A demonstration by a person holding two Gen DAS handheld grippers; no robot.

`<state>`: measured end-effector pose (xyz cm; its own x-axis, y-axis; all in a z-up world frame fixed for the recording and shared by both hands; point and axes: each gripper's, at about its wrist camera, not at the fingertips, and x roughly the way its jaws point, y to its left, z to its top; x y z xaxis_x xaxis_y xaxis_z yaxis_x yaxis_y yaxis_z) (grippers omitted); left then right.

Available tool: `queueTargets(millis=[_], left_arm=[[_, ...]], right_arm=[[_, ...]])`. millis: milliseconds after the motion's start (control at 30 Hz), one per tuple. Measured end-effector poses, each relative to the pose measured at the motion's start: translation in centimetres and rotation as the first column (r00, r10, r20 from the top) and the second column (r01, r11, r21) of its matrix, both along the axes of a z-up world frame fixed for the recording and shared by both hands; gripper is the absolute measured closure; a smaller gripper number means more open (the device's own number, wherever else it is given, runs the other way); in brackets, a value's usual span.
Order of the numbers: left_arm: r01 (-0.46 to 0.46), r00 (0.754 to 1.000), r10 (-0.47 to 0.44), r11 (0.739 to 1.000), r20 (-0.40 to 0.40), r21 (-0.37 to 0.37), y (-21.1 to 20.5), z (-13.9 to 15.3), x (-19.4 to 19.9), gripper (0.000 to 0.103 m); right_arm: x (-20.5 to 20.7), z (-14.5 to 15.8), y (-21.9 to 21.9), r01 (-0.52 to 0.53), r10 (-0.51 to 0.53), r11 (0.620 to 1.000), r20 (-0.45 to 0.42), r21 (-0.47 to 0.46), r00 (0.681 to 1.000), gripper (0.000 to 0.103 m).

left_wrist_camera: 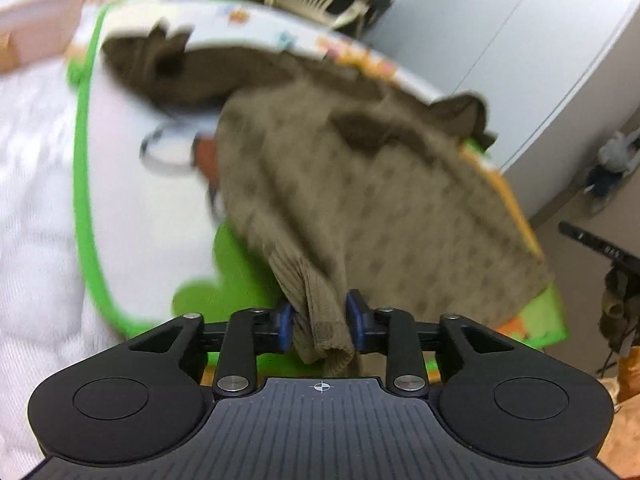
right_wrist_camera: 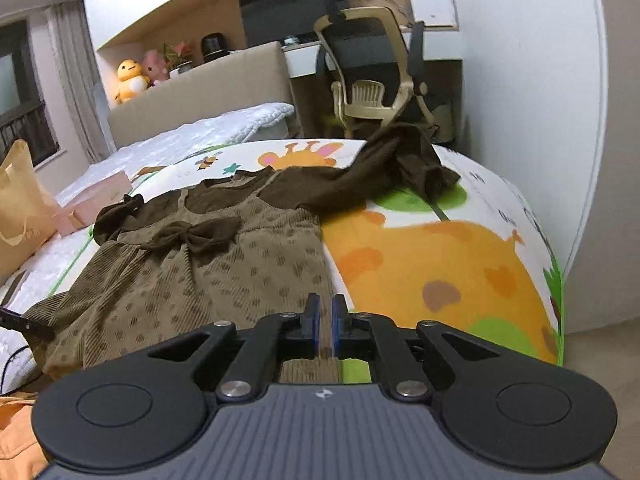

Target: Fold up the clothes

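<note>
1. While my left tongs [left_wrist_camera: 325, 322] point down at the bed, I see a bunched fold of the dress [left_wrist_camera: 360, 184] between their blue pads [left_wrist_camera: 354, 318]. The ribbed hem hangs down through the gap, and the pads press on it from both sides, so I read this as a grip on the dress.
2. My right tongs [right_wrist_camera: 326, 326] are closed nearly flat, the pads close together, with the thin edge of the dress hem between them. I read this as a pinch on the cloth.
3. From the right wrist view, the dress lies spread on a play mat [right_wrist_camera: 448, 248] printed with an orange giraffe. Its spotted olive skirt faces me, and a dark brown bow [right_wrist_camera: 192, 236] sits at the waist.
4. The dark brown sleeves run off the top of the dress. One long sleeve [right_wrist_camera: 384, 176] stretches toward the far right of the mat and ends in a crumpled heap.
5. The mat has a green border and covers a bed [right_wrist_camera: 200, 132] with white quilted bedding.
6. Left of the dress, on the bedding, are pink boxes [right_wrist_camera: 100, 200] and a tan paper bag [right_wrist_camera: 20, 204].
7. Beyond the bed stand an office chair [right_wrist_camera: 376, 80] and a shelf holding a yellow plush toy [right_wrist_camera: 130, 80].
8. The left wrist view is blurred, so finer detail there is unclear.
</note>
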<state>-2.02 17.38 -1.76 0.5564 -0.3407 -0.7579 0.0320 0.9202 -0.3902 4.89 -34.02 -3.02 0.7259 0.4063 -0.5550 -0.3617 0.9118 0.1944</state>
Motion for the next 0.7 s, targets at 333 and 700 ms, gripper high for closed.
queueTargets(millis=[333,700], left_arm=[[-0.080,0.994,0.081,0.997,0.075,-0.012,3.4,3.2,1.0,0.042],[-0.371,0.912,0.311,0.904,0.269,0.214,5.7,2.5,15.0,0.016]], right_arm=[[8.3,1.0,8.5,-0.189,0.191,0.981,0.026,-0.050,0.981,0.069],[14.9,-4.4,18.3,-0.291,0.286,0.956,-0.110,-0.031,0.952,0.039]])
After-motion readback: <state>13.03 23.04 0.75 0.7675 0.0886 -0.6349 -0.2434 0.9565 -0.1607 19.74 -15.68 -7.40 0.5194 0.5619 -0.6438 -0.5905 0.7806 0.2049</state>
